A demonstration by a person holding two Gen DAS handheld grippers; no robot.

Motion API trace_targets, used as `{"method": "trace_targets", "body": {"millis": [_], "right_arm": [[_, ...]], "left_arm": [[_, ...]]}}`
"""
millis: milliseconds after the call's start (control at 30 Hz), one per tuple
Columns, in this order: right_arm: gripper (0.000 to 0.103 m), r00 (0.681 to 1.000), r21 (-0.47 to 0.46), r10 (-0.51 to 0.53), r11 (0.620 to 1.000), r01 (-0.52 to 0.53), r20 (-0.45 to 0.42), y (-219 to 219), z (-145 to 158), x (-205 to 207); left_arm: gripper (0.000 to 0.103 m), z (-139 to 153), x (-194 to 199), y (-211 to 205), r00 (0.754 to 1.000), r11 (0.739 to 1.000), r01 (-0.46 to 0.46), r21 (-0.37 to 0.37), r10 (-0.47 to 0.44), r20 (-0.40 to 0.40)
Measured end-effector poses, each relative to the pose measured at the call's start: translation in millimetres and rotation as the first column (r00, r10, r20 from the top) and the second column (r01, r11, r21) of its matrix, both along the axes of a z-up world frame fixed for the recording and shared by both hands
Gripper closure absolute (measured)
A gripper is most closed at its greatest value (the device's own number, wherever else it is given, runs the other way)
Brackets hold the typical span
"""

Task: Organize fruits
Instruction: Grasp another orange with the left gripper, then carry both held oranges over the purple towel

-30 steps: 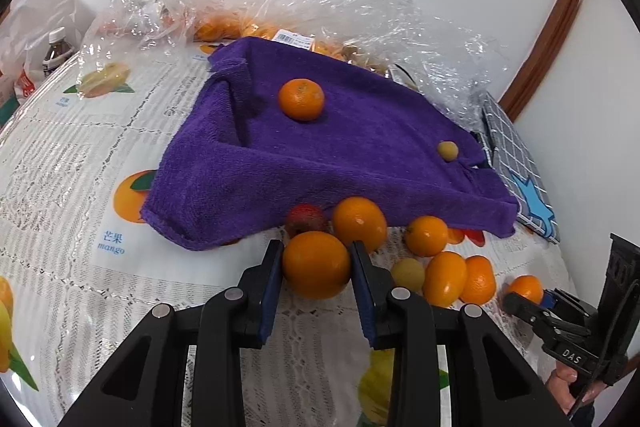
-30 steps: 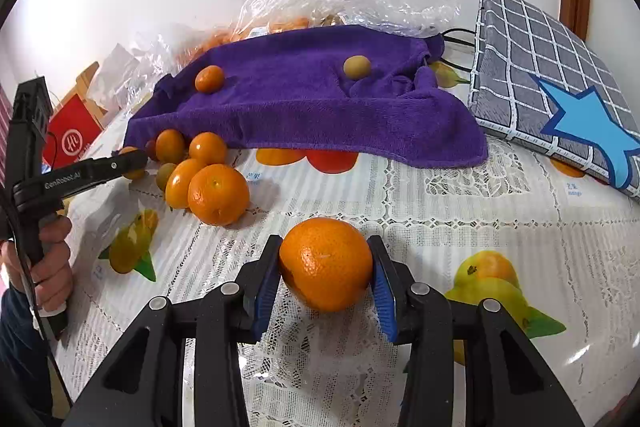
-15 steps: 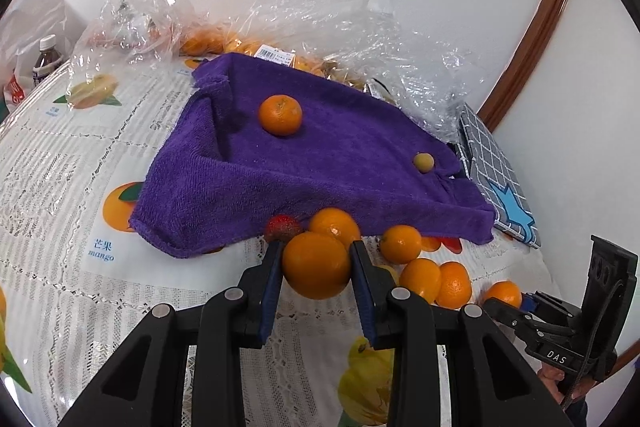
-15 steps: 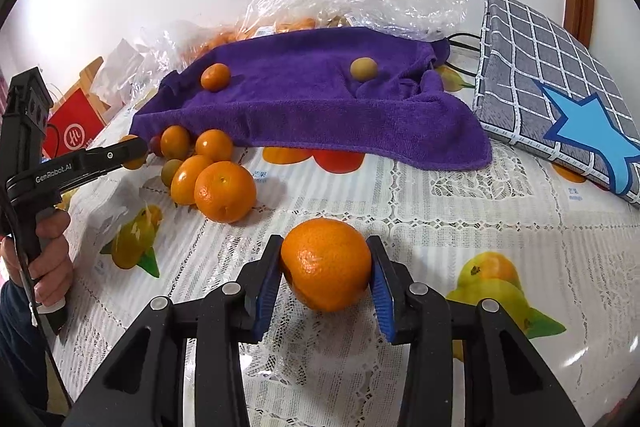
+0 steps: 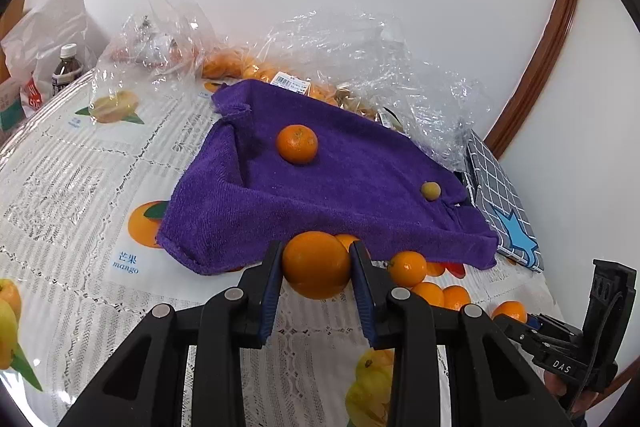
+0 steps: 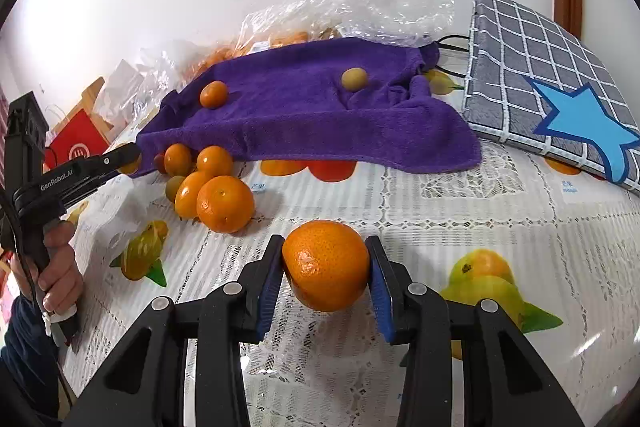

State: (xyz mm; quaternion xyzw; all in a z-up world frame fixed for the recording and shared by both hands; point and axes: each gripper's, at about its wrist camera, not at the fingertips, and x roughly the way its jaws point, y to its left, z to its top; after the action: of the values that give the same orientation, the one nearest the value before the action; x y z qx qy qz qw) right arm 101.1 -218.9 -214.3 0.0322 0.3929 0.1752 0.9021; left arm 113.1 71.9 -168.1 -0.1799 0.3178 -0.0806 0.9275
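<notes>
- Left gripper (image 5: 316, 267) clamps a round smooth orange (image 5: 316, 264), 6 o'clock of the purple terry towel (image 5: 340, 195)
- Right gripper (image 6: 325, 267) clamps a dimpled orange mandarin (image 6: 326, 264) above the lace tablecloth (image 6: 480, 211)
- Judged firm, light, roll-prone; grip across the widest middle

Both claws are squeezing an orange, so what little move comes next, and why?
Probably carry the left claw and its orange forward onto the purple towel, beside the small orange already there. Loose fruit sits at the towel's edge.

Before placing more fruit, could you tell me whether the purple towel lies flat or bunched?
Mostly spread, not flat: the purple towel is rumpled at its right corner and humped up.
</notes>
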Motion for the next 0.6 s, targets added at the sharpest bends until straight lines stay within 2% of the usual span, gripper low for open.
{"method": "trace_targets", "body": {"millis": [167, 367, 600], "right_arm": [[0.063, 0.999, 0.022, -0.022, 1.000, 0.022, -0.024, -6.3, -1.9, 3.2], [0.063, 0.999, 0.036, -0.032, 0.999, 0.033, -0.018, -8.9, 2.2, 3.2], [0.063, 0.999, 0.046, -0.030, 0.999, 0.029, 0.031, -8.3, 26.1, 3.9]], "left_arm": [[0.071, -1.2, 1.1, 2.9, 1.000, 1.000, -0.010, -0.015, 0.010, -0.006], [0.071, 1.3, -1.8, -0.4, 1.000, 1.000, -0.011, 0.000, 0.011, 0.012], [0.071, 2.2, -2.9, -0.5, 1.000, 1.000, -0.016, -0.001, 0.016, 0.017]]}}
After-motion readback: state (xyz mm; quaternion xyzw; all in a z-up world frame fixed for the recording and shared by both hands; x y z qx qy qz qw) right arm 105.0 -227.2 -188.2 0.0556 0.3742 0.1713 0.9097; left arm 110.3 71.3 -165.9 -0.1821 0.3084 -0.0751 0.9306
